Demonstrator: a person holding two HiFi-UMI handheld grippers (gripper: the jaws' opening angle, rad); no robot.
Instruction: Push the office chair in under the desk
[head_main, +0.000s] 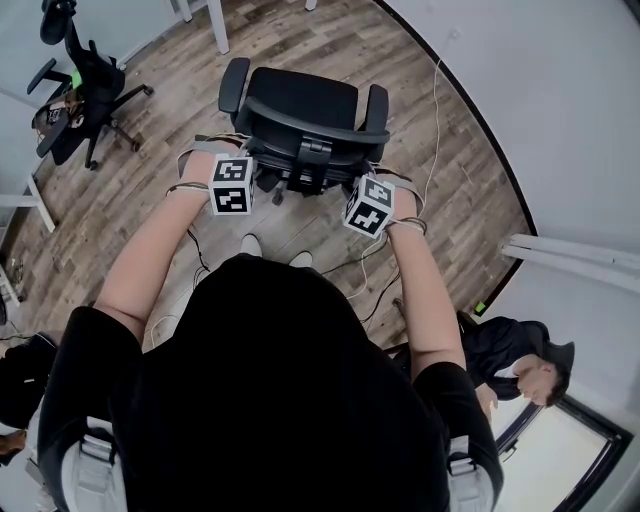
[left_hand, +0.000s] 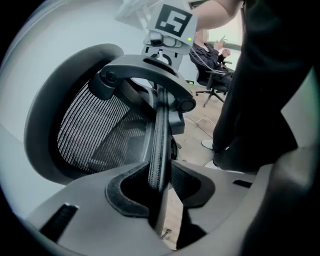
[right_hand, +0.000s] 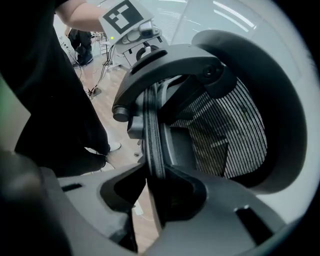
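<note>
A black office chair (head_main: 300, 110) stands on the wood floor in front of me, its mesh backrest (left_hand: 90, 130) toward me. In the head view my left gripper (head_main: 232, 180) sits at the left end of the backrest's top edge and my right gripper (head_main: 368, 203) at the right end. In the left gripper view the thin backrest rim (left_hand: 160, 135) runs between the jaws of the left gripper (left_hand: 159, 172), which close against it. The right gripper (right_hand: 156, 172) holds the same rim (right_hand: 152, 135) the same way, with the mesh (right_hand: 225, 135) to its right. No desk top shows.
White table legs (head_main: 218, 25) stand beyond the chair. A second black chair (head_main: 85, 80) is at the upper left. Cables (head_main: 375, 270) trail over the floor by my feet (head_main: 250, 243). A white wall (head_main: 540, 100) curves along the right; a person (head_main: 510, 360) sits at lower right.
</note>
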